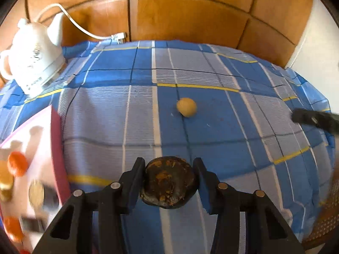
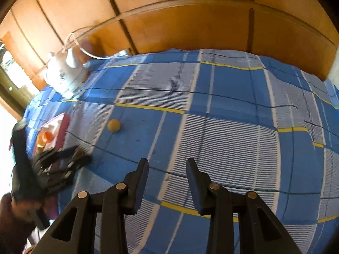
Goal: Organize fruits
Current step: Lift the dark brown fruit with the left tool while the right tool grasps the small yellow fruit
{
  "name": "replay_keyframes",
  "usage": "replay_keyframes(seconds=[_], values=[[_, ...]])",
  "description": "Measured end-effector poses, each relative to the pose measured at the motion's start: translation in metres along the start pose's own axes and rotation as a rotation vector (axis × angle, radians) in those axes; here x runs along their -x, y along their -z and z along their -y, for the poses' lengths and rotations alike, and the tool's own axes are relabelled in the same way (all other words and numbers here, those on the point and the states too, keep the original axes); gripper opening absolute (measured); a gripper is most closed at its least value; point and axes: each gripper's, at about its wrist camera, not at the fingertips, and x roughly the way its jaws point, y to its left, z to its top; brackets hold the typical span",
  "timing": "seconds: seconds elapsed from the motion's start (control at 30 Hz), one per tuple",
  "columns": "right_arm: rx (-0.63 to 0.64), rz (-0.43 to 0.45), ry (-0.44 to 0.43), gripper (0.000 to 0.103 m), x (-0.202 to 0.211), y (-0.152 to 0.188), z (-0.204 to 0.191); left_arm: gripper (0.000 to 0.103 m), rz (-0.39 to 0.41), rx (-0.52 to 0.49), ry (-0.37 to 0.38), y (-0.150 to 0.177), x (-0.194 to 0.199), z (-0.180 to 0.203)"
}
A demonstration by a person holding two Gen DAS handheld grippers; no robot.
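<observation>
Item: dark fruit (image 1: 168,183), lower centre of the left wrist view, set between the two black fingers of the left gripper (image 1: 168,182). Both pads press its sides; clamped.

Appearance: rounded, near-black skin, blotched with rusty orange-brown patches on the upper face. Kind of fruit cannot be told.

Item: yellow fruit (image 1: 186,106), small, round, pale yellow. Lies alone on the blue checked cloth (image 1: 211,127), above the held fruit in the frame and well apart from it. In the right wrist view the same fruit (image 2: 114,125) sits left of centre.

Item: pink tray (image 1: 42,148), lower left edge of the left wrist view, blurred. Holds orange fruits (image 1: 18,163) and some brownish rounded pieces; details not legible.

Item: right gripper (image 2: 167,173), lower centre of the right wrist view. Fingers apart by a moderate gap, nothing between them, only cloth beyond.

Other: white kettle (image 1: 36,57) with cord, upper left, on the cloth. Wooden panelling (image 1: 190,17) across the top of both views.
</observation>
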Motion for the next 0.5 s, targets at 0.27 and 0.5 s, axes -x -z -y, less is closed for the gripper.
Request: replay_keyframes(seconds=[0.27,0.5], values=[[-0.083,-0.008,0.023,0.037,-0.002,-0.001,0.019,0.047,0.069,0.000,-0.027,0.039,0.011,0.014],[-0.231,0.006,0.002,0.037,0.002,-0.004,0.047,0.046,0.103,0.033,-0.015,0.048,0.012,0.009]])
